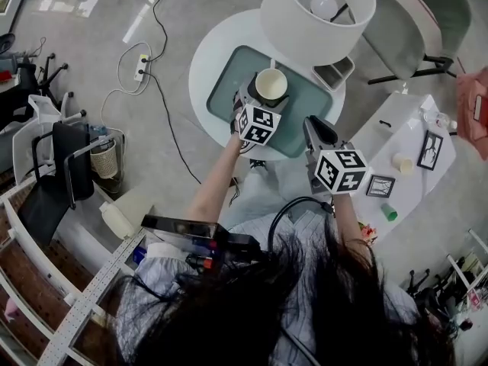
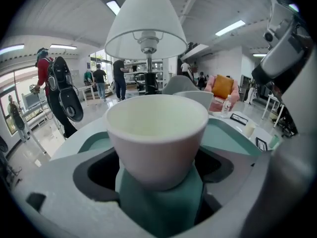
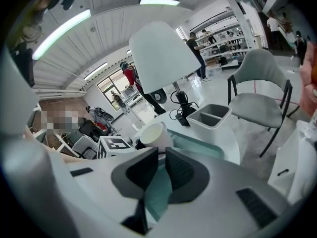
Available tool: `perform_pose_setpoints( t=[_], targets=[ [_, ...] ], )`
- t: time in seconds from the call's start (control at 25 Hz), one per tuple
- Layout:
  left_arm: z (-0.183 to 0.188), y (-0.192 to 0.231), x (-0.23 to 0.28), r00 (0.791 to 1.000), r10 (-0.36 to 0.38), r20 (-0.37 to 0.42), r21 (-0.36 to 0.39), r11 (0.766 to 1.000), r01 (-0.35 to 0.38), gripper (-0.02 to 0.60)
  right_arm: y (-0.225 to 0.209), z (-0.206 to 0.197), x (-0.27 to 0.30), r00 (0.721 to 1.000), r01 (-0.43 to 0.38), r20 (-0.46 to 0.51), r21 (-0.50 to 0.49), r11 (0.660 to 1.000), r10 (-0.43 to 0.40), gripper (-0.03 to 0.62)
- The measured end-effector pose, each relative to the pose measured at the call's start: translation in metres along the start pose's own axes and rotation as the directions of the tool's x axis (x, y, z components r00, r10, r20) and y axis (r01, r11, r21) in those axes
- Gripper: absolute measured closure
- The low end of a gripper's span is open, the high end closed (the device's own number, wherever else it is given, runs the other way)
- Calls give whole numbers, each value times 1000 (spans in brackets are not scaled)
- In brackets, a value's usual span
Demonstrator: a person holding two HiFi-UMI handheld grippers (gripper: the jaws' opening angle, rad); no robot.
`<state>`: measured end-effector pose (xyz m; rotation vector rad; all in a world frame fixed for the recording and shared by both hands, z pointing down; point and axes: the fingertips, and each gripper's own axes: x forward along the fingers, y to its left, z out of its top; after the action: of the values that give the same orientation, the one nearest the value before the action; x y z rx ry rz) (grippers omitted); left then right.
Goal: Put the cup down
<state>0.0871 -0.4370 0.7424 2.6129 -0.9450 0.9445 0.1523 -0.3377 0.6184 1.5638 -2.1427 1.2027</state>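
No word, number or brand can be read. Only black-and-white square patterns stand on the cube of the left claw and the cube of the right claw, both below the lamp.

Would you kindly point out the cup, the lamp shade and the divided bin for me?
cup (image 1: 271, 86): head view, on its pale inside.
lamp shade (image 1: 305, 43): head view, on its outer wall.
divided bin (image 3: 206, 129): right gripper view, on its front wall.
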Motion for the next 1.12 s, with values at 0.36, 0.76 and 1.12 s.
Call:
perform_pose_setpoints(
  t=[0.36,0.76,1.12],
  targets=[
    [-22,11,-29,996,19,-83,-20,1000,-21,114,18,-6,-6,1000,1,11,-7,1000,-1,533],
    [-20,-1,-77,996,-34,-80,-92,995,27,115,46,-10,-16,999,-4,48,-19,1000,5,533],
    [9,-6,-135,999,-25,28,-106,994,28,115,70,-10,-28,995,4,97,-38,999,0,533]
  ],
)
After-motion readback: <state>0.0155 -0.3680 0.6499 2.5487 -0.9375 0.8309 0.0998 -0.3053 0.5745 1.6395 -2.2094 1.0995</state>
